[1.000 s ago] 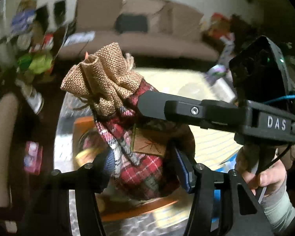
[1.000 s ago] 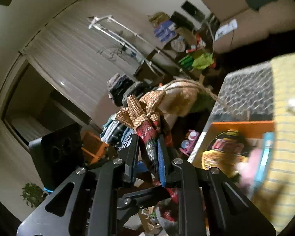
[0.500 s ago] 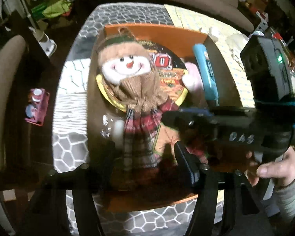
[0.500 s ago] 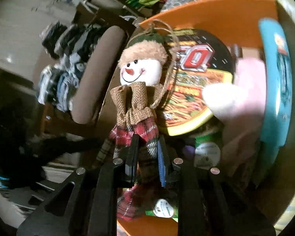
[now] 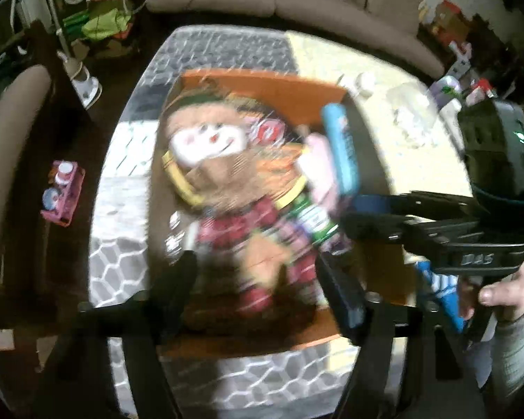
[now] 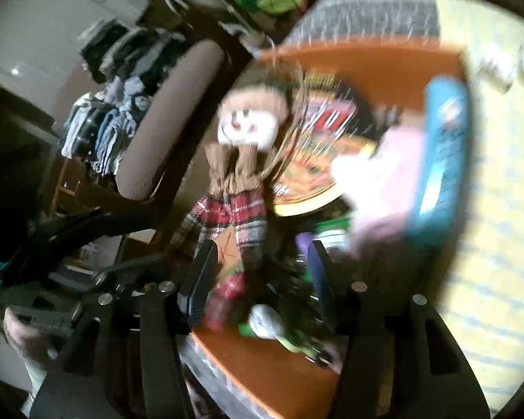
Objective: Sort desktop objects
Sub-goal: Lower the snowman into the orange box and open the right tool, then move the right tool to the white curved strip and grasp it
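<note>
A snowman doll (image 5: 227, 188) with a white face, burlap scarf and red plaid body lies in the orange box (image 5: 262, 83), on top of a round noodle lid. It also shows in the right wrist view (image 6: 237, 181). My left gripper (image 5: 258, 279) is open above the doll's feet. My right gripper (image 6: 258, 272) is open, its jaws wide on either side of the doll's plaid legs, not holding it. The right gripper's body (image 5: 471, 244) shows at the right in the left wrist view. Both views are blurred.
The orange box (image 6: 366, 66) also holds a blue flat case (image 5: 342, 146), a pink soft item (image 6: 394, 174) and a green bottle (image 5: 314, 216). The box sits on a hexagon-patterned mat (image 5: 129, 265). A chair (image 6: 171, 118) stands at the left, a sofa (image 5: 297, 3) behind.
The doll went from held up in the air to lying in the orange box. My right gripper opened and let go of it. Both grippers drew back a little.
</note>
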A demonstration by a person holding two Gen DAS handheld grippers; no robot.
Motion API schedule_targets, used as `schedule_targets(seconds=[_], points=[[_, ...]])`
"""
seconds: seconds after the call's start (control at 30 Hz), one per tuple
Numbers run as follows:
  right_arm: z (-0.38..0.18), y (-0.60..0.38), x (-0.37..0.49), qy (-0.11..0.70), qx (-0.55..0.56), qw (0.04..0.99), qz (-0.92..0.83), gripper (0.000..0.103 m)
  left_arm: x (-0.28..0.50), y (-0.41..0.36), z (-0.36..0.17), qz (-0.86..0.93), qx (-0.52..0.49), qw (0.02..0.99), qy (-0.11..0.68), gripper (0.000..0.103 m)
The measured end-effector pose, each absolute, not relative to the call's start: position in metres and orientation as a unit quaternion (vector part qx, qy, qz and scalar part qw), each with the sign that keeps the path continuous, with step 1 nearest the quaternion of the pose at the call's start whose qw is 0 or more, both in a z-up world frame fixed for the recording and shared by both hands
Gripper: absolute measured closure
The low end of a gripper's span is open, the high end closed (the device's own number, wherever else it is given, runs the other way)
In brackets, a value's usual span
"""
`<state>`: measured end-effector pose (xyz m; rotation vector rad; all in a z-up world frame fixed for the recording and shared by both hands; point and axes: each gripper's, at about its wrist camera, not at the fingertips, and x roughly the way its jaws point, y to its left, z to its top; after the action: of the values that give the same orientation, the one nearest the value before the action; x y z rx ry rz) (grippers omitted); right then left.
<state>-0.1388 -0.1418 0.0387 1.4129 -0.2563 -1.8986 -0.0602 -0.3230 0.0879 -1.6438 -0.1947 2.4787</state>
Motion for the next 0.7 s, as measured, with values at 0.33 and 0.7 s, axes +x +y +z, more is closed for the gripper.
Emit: schedule_targets(seconds=[0.33, 0.7], points=[[0.096, 0.064, -0.162, -0.071, 0.513, 0.208, -0.83, 0.006, -0.106, -0.192, 0.112, 0.84, -0.517, 0.157, -0.05, 0.0], [0.052, 0.245, -0.208, -0.119, 0.503, 0.077, -0.853, 0.013, -0.204, -0.043, 0.063, 0.818, -0.541, 0.185, -0.061, 0.0]])
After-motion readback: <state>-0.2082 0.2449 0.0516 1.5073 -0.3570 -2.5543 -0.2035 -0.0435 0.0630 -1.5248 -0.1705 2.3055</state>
